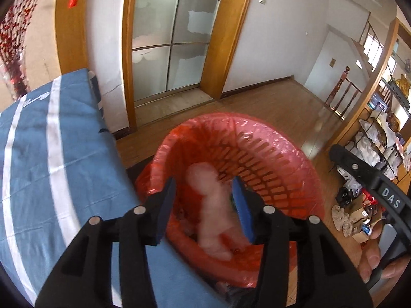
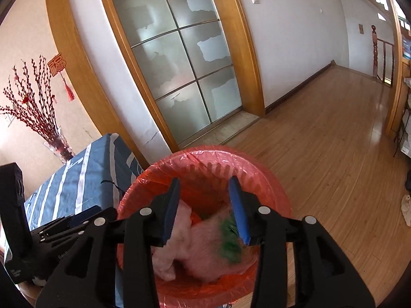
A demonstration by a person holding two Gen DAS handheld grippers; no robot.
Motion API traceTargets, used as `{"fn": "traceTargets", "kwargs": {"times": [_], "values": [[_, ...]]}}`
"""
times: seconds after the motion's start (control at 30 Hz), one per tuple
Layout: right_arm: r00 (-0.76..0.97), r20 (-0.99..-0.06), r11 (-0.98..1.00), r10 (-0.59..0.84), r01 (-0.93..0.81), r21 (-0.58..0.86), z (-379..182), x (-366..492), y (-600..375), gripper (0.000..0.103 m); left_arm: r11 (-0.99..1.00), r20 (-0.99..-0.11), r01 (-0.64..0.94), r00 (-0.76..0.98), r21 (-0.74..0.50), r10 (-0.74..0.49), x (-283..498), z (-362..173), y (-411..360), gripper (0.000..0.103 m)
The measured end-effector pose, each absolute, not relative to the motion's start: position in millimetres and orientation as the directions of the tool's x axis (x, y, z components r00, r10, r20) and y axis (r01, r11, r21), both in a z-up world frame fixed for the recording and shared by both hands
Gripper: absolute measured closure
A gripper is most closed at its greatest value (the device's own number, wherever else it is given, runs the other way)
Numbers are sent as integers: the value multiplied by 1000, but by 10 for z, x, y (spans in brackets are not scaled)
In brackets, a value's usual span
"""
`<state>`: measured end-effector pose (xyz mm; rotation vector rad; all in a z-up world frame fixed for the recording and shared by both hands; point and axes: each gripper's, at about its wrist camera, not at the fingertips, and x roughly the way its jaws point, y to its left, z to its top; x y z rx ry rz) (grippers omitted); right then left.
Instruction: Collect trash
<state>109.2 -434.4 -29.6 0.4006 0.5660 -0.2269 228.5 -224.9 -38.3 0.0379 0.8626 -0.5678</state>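
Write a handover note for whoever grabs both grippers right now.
Left gripper: open, holding nothing, above the bin.
Right gripper: open, holding nothing, also above the bin.
Trash bin: red basket with a red liner, on the wood floor beside the blue-covered table.
Done: pale crumpled trash and a green scrap lie inside the bin.
Left: these views show no other trash on the table; check the rest before stopping.

White letters "DAS" stand on the black handle of the right gripper [image 1: 391, 197], seen at the right edge of the left wrist view. In the right wrist view, faint small print runs along the left gripper's black body [image 2: 18, 273], too blurred to read. A red character ornament [image 2: 57, 64] hangs on the wall, its character unclear.
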Motion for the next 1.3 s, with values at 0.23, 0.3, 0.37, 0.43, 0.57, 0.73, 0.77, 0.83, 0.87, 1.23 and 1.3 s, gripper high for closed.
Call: {"fn": "traceTargets", "kwargs": {"times": [0.23, 0.3, 0.37, 0.43, 0.57, 0.73, 0.77, 0.83, 0.87, 1.23, 1.3], "values": [[861, -470, 928, -192, 315, 198, -109, 619, -3952, 15, 897, -655, 417, 639, -146, -404, 1883, -102, -1609, 37], [872, -445, 926, -207, 321, 199, -81, 483, -3817, 9, 910, -619, 395, 686, -126, -383, 1710, -23, -1362, 33], [874, -435, 929, -217, 321, 183, -66, 400, -3691, 5, 935, -586, 346, 742, -82, -326, 1509, 34, -1134, 24], [873, -422, 935, -245, 328, 136, -54, 323, -3501, 2, 957, -546, 287, 796, -41, -262, 1302, 79, -889, 16], [878, -394, 947, -270, 317, 58, -40, 175, -3149, 2, 983, -474, 181, 868, 22, -149, 918, 148, -511, 4], [883, -375, 951, -282, 309, 12, -38, 35, -2857, 2, 992, -459, 113, 885, 46, -80, 619, 139, -205, 4], [885, -370, 953, -281, 304, 4, -35, 9, -2809, 2, 994, -457, 104, 887, 45, -72, 570, 139, -164, 4], [891, -360, 957, -276, 290, -15, -30, -49, -2735, 2, 995, -451, 94, 890, 35, -68, 465, 146, -107, 4], [893, -356, 958, -275, 287, -20, -24, -73, -2712, 2, 996, -449, 88, 891, 27, -67, 417, 150, -81, 4], [881, -369, 950, -295, 310, -19, -141, -294, -2559, 2, 998, -393, 35, 919, 44, -15, 53, 188, -10, 4], [878, -373, 949, -300, 315, -22, -161, -325, -2552, 2, 998, -388, 29, 922, 58, -4, 18, 173, -16, 4]]}}
